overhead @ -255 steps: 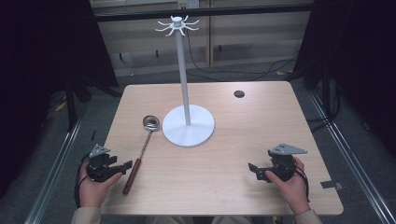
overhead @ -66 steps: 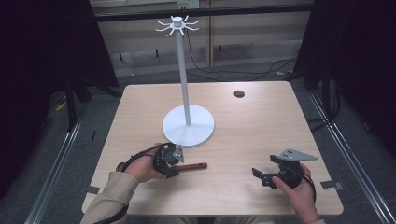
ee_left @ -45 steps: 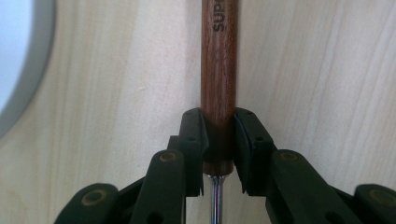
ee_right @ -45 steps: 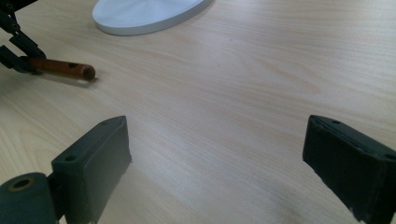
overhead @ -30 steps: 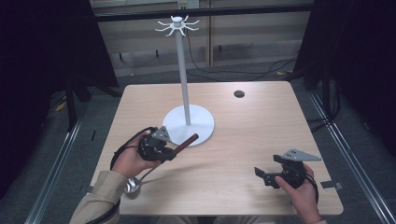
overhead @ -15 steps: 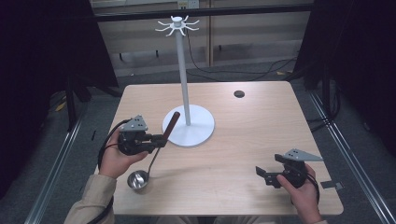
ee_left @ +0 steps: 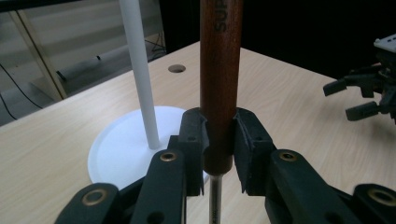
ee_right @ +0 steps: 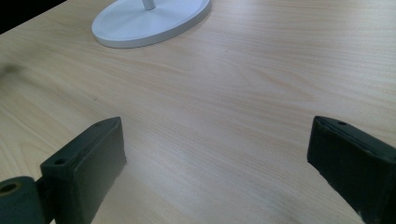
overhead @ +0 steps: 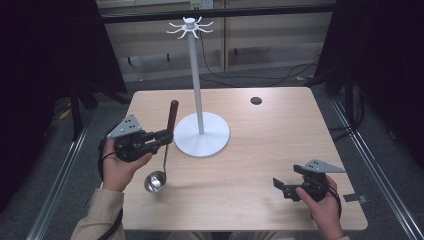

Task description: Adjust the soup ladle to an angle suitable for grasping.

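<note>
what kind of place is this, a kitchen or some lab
Most likely a lab or recording booth, not a kitchen: a bare wooden table ringed by black curtains, loose cables on the floor, and a hand-held gripper clamping a ladle.

The hook stand (overhead: 201, 134) stands at the middle of the surface (overhead: 260, 150); the ladle (overhead: 164, 150) hangs upright just left of its base. The left gripper (overhead: 167, 136) lies at the left edge, the right gripper (overhead: 280, 186) at the near right corner.

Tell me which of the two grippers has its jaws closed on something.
The left gripper: its jaws clamp the ladle by its brown wooden handle, bowl hanging down. The right gripper rests on the table, jaws wide apart and empty.
</note>
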